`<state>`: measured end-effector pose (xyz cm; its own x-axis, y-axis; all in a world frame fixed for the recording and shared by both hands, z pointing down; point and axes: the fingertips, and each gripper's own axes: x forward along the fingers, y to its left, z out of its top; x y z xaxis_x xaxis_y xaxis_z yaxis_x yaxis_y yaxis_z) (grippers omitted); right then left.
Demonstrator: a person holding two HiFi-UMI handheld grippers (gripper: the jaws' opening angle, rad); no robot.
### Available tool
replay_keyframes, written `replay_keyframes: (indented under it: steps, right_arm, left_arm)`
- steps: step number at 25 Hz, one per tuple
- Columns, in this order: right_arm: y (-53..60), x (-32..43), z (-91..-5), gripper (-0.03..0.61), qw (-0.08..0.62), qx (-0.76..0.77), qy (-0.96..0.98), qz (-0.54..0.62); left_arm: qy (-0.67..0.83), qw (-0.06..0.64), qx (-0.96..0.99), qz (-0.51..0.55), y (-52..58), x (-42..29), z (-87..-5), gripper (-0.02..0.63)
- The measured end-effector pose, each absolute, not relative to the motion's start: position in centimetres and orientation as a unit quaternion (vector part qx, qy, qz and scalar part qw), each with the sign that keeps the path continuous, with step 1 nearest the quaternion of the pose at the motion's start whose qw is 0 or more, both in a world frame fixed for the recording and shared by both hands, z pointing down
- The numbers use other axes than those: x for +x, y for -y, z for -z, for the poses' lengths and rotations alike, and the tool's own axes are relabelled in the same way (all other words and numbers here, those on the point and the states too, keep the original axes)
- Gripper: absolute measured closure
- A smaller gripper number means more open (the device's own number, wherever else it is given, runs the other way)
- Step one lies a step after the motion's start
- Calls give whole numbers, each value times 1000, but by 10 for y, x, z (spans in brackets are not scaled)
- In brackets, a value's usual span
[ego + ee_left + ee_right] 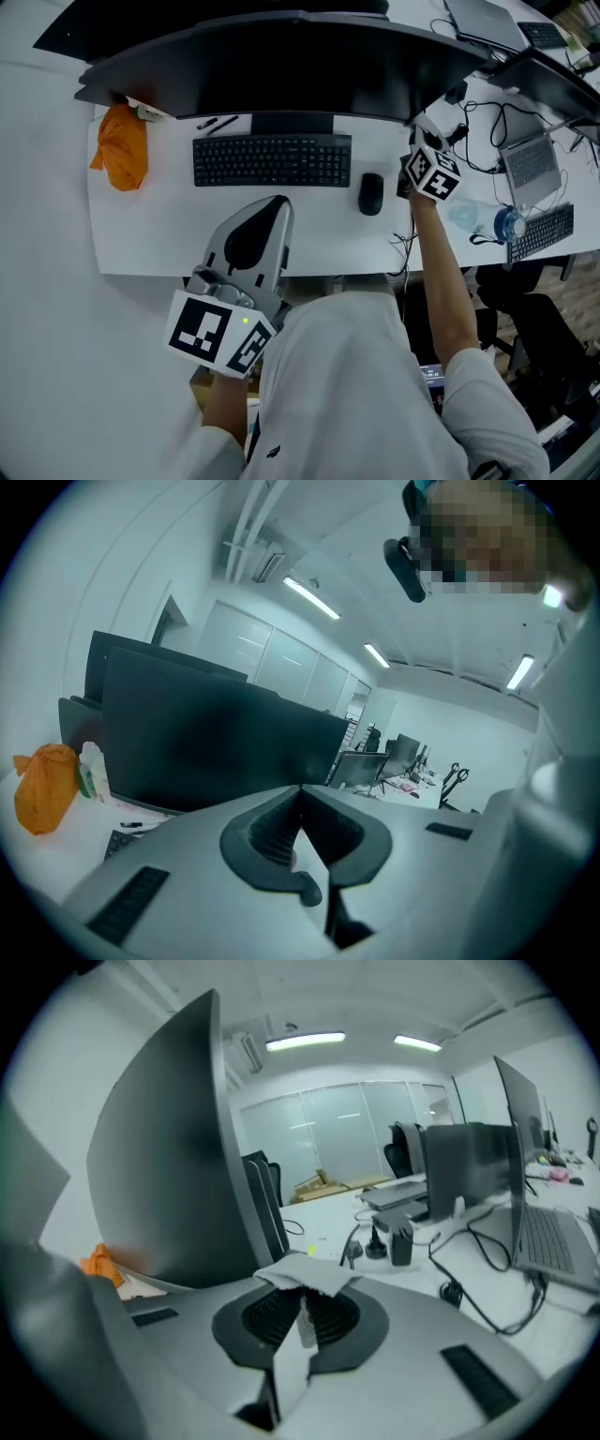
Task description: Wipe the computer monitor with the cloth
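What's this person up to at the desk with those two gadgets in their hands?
A person is cleaning a desk screen using hand-held grippers. The right gripper is shut on a pale cloth and held up by the right end of the wide curved monitor; whether the cloth touches the screen can't be told. The left gripper is shut, empty, and held low in front of the keyboard.

Soft, fine-woven pale grey cloth (314,1276). Dark matt screen on monitor (281,56). Shell of left gripper (300,794): matt grey plastic; fingers (270,834) w/ black ribbed lining. Smooth white counter (150,234). Crinkly orange bag (122,145), prob. plastic.
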<state>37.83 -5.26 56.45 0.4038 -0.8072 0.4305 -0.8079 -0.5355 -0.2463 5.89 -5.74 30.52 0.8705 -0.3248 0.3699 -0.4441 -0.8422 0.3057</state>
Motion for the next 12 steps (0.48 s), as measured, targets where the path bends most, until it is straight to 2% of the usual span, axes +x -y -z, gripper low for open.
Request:
replay_keyframes:
  steps: [4,12]
  right_arm:
    - [60,379,-520,558,39,830,525,-186]
    - [61,381,-430,558,36,822,558,-109]
  left_arm:
    - [193,196,949,-152,54,65,-305,594]
    - [175,180,958,-139,53,77,-288,594]
